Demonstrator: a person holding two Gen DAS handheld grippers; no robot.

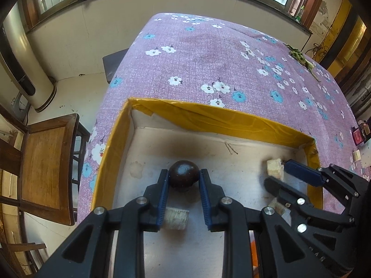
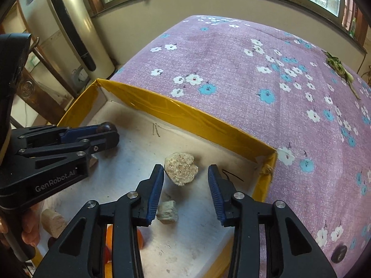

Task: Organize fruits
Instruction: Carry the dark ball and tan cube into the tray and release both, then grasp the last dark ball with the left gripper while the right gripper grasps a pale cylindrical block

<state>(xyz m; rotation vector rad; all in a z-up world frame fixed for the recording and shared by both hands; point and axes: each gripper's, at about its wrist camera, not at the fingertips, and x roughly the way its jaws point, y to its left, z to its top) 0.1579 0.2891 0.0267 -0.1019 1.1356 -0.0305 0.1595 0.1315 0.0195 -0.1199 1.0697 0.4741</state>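
A dark round fruit (image 1: 184, 178) sits between the fingers of my left gripper (image 1: 183, 178), which is shut on it just above the white floor of the yellow-rimmed box (image 1: 208, 115). In the right wrist view the same fruit (image 2: 107, 127) shows at the left gripper's tip. My right gripper (image 2: 185, 173) is open inside the box, its jaws either side of a pale rough chunk (image 2: 180, 168). It also shows in the left wrist view (image 1: 278, 173) next to that chunk (image 1: 274, 170). An orange fruit (image 2: 140, 238) lies under the right gripper.
More pale chunks lie in the box (image 2: 167, 212) (image 2: 53, 222) (image 1: 176, 219). Another dark fruit (image 2: 339, 253) lies on the purple flowered cloth (image 2: 231, 69) outside the box. Green scraps (image 2: 338, 66) lie at the far right. A wooden chair (image 1: 46, 166) stands left of the table.
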